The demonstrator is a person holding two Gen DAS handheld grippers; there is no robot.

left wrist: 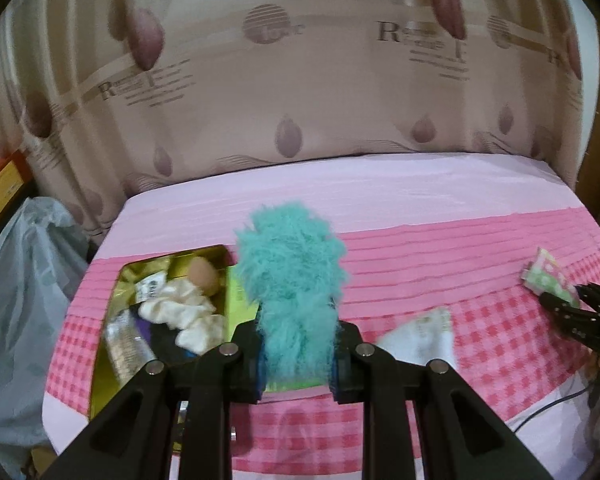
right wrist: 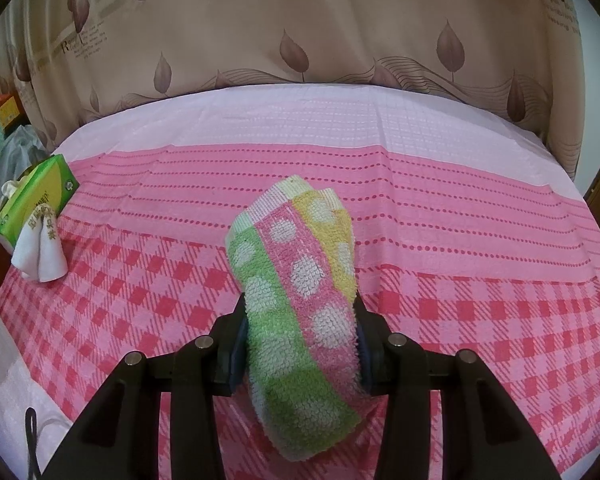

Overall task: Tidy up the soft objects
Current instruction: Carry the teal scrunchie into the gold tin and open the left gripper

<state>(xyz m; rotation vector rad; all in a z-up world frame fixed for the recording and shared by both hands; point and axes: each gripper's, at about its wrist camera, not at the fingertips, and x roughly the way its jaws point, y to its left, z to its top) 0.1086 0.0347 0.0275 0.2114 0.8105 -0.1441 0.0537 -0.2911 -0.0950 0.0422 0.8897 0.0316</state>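
Note:
My left gripper is shut on a fluffy teal plush and holds it upright above the bed, just right of a gold tin box. The box holds a cream cloth, a tan ball and other small items. My right gripper is shut on a rolled polka-dot towel in green, pink and yellow, held over the checked bedspread. That gripper with the towel shows at the right edge of the left wrist view. A white cloth lies on the bed.
A green tissue pack and a small white cloth sit at the bed's left edge. A beige leaf-print curtain hangs behind the bed. A grey plastic bag sits left of the bed, with boxes beyond.

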